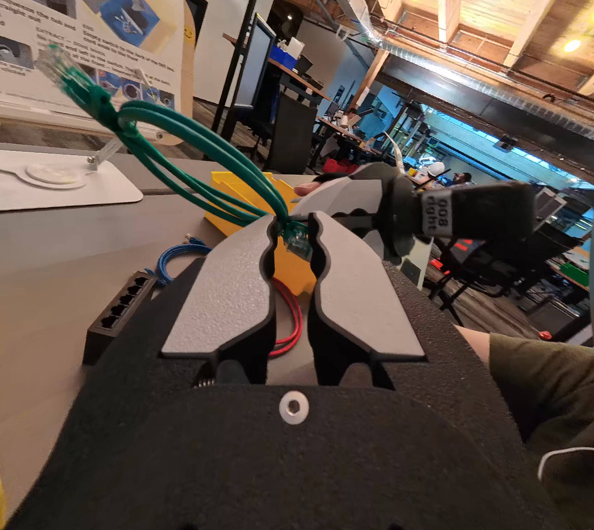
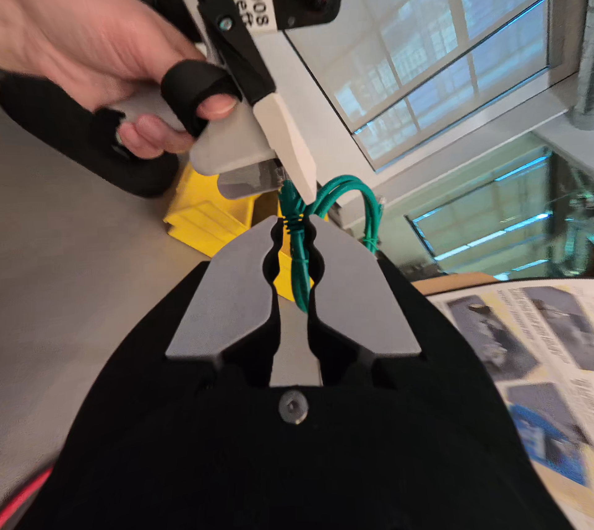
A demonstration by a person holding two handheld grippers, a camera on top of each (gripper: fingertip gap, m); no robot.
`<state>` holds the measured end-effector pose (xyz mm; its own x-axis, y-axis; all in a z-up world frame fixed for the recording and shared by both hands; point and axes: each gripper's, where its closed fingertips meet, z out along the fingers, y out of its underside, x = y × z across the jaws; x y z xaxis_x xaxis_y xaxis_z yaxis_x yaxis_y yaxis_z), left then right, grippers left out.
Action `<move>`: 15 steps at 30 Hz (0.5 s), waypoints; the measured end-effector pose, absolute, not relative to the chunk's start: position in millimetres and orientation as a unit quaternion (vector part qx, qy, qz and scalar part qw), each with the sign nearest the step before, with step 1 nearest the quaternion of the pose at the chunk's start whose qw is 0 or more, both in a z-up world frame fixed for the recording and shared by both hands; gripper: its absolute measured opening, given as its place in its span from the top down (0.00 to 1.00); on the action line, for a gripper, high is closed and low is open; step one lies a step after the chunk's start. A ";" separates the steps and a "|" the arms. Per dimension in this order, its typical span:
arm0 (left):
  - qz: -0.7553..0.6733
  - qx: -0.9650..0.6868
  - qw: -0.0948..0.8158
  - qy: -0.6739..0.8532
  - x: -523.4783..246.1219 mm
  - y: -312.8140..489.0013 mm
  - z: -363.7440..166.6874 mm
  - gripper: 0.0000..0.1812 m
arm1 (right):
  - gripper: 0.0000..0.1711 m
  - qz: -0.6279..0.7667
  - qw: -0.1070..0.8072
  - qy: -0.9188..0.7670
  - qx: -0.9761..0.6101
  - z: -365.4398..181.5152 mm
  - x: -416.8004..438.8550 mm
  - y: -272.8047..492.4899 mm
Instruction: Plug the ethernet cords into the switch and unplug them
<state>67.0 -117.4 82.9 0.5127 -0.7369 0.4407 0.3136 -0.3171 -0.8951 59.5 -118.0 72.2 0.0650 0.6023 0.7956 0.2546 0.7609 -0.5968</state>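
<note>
Left wrist view: left hand-held gripper (image 1: pixel 292 233) with grey textured fingers closed on the clear plug of a coiled green ethernet cord (image 1: pixel 199 145), loops arching up and left to a second, free plug in the air. Right hand-held gripper (image 1: pixel 308 193) reaching in from the right, tips meeting the same cord just behind the held plug, too hidden here to judge its grip. Seen only here: small black network switch (image 1: pixel 119 312) with a row of empty ports lying low on the left of the grey tabletop (image 1: pixel 64 257), a coiled blue ethernet cord (image 1: pixel 180 254) just beyond it, a thin red cord (image 1: pixel 289 318) beneath the fingers, a yellow plastic bin (image 1: pixel 244 193) behind the tips, a white stand holding a printed instruction sheet (image 1: pixel 96 16) at far left. Beyond, an open workshop with timber ceiling beams, silver ducting, hanging lamps, desks and chairs. Right wrist view: right hand-held gripper (image 2: pixel 296 223) pinching the green cord at the ribbed boot, cable running down between the fingers, loops curling off to the right. Left hand-held gripper (image 2: pixel 289 183) coming down from above, gripped by a person's hand (image 2: pixel 96 64) with a black strap over one finger. Shown only here: large gridded windows behind, the instruction sheet (image 2: pixel 530 370) lying at lower right. Yellow bin (image 2: pixel 205 215) on the tabletop (image 2: pixel 64 273) below the two tools.
</note>
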 end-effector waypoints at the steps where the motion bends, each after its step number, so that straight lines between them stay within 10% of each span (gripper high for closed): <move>1: -0.472 -0.662 0.559 0.165 67.2 -119.6 83.9 0.90 | 0.92 0.162 0.650 -0.668 -0.323 73.9 60.1 -120.5; 15: -0.462 -0.674 0.526 0.237 83.6 -135.0 69.1 0.92 | 0.80 0.362 0.501 -0.691 -0.375 52.7 75.6 -128.2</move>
